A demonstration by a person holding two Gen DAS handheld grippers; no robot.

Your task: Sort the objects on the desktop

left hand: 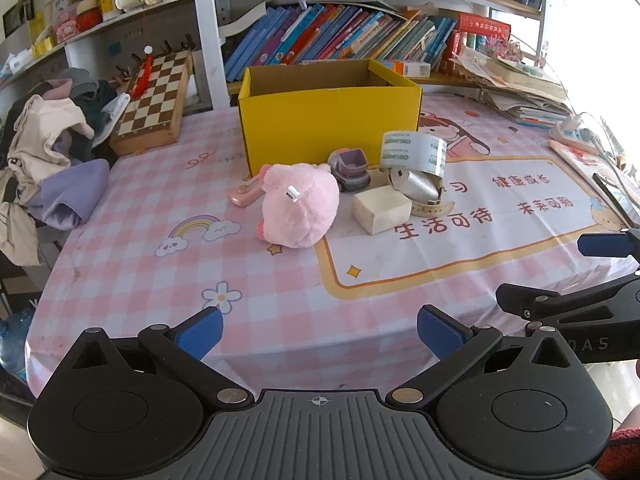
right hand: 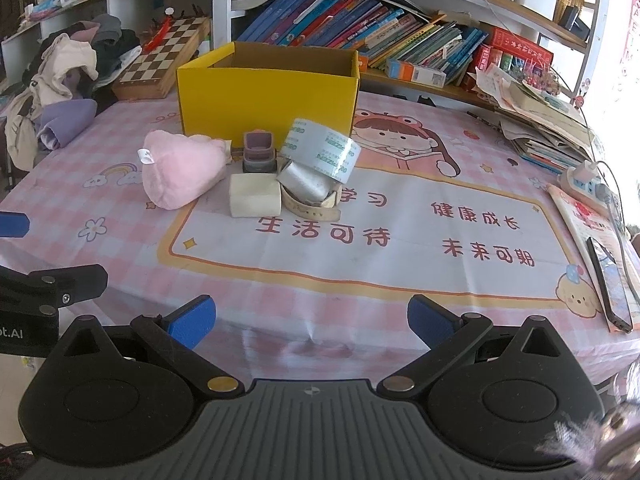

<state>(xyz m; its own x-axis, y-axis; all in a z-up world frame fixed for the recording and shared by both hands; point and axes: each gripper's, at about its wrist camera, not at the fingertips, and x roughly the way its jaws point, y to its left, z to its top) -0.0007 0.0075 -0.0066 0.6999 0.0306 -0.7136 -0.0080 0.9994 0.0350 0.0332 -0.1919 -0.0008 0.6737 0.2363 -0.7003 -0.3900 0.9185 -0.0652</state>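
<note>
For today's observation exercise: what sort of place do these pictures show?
Probably a child's study desk at home: leaning books on shelves behind, a cartoon tablecloth, and a plush toy near a chessboard.

Black grippers, blue-padded jaws

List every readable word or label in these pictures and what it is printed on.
"生活可待", "健康成长", "未来可期": tablecloth.
"deli", repeated in green, only roughly legible: tape roll.
"DAS": right gripper, letters cut off.
"ot.AI": left gripper, letters cut off.
Book spines: too small.
</note>
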